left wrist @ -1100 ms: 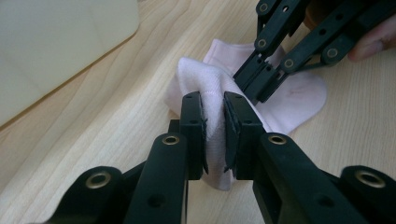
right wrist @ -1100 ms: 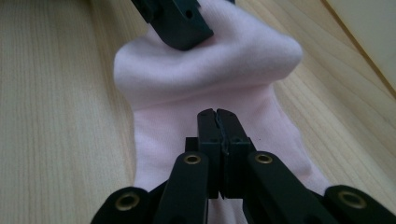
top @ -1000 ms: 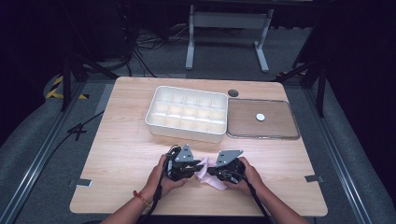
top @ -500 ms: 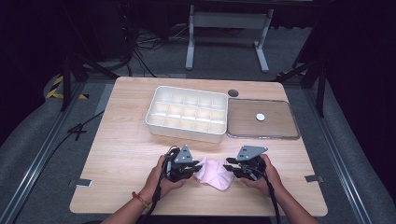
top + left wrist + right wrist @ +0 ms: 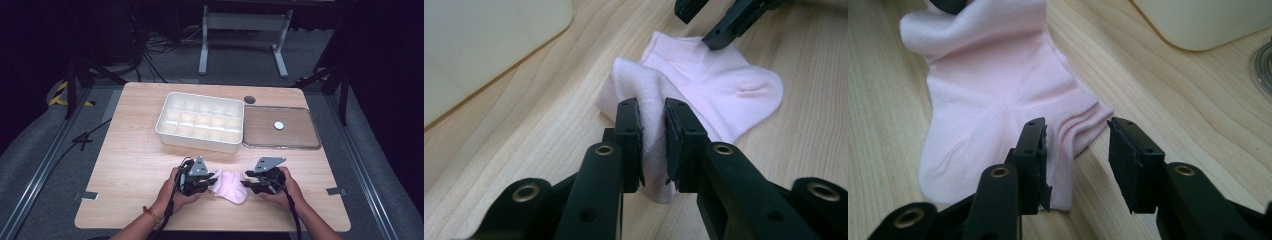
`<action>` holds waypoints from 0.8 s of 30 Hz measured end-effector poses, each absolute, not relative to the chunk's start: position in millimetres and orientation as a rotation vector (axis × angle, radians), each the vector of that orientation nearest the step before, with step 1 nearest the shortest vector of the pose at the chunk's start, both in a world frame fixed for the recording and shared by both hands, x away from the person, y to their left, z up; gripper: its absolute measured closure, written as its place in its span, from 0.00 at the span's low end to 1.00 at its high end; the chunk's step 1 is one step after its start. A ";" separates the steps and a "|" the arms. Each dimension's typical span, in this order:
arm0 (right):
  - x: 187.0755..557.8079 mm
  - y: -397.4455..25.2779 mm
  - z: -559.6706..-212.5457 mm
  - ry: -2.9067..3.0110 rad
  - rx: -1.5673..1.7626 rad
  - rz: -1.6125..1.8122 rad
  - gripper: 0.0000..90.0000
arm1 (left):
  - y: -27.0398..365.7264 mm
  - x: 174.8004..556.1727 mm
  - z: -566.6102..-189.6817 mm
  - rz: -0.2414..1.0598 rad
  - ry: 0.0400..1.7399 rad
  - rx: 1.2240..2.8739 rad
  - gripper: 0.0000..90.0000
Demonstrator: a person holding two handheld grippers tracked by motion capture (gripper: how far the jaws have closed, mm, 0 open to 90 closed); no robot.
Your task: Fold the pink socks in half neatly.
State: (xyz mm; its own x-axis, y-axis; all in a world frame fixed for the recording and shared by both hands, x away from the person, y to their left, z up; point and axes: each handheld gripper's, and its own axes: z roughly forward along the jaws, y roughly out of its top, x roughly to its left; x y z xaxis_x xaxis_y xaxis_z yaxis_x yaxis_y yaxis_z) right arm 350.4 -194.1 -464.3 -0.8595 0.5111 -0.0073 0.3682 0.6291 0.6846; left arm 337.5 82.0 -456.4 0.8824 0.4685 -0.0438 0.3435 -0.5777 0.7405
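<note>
Pale wooden table (image 5: 135,165), dark room

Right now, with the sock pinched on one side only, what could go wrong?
1. The left hand-held gripper is shut on a bunched fold of the pink sock, not a flat edge; pulling may drag the whole sock or let the fold slip out.
2. The right hand-held gripper is open astride the layered cuff edge; closing here might catch only some layers.
3. The white compartment tray sits just beyond; a wide lift could perhaps bump it.
</note>
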 end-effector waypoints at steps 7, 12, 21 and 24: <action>353.4 -191.7 -468.0 2.634 0.706 1.071 0.76 | 75.8 339.8 -452.4 0.218 0.574 2.215 0.87; 355.4 -191.2 -469.1 2.627 0.705 1.079 0.79 | 66.4 341.7 -452.3 0.215 0.543 2.218 0.88; 355.5 -195.7 -469.8 2.608 0.695 1.092 0.81 | 50.3 345.8 -452.9 0.213 0.536 2.206 0.88; 356.1 -195.7 -470.9 2.611 0.692 1.099 0.81 | 42.8 345.6 -454.3 0.210 0.526 2.212 0.88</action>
State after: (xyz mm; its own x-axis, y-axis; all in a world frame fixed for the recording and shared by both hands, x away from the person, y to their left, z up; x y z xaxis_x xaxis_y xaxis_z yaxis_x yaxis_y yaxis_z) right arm 356.1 -195.7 -470.9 -0.8636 0.5036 -0.0236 0.3350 0.6083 0.7196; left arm 345.6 42.8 -454.3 0.8984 0.4383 -0.0272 0.2992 -0.5657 0.7684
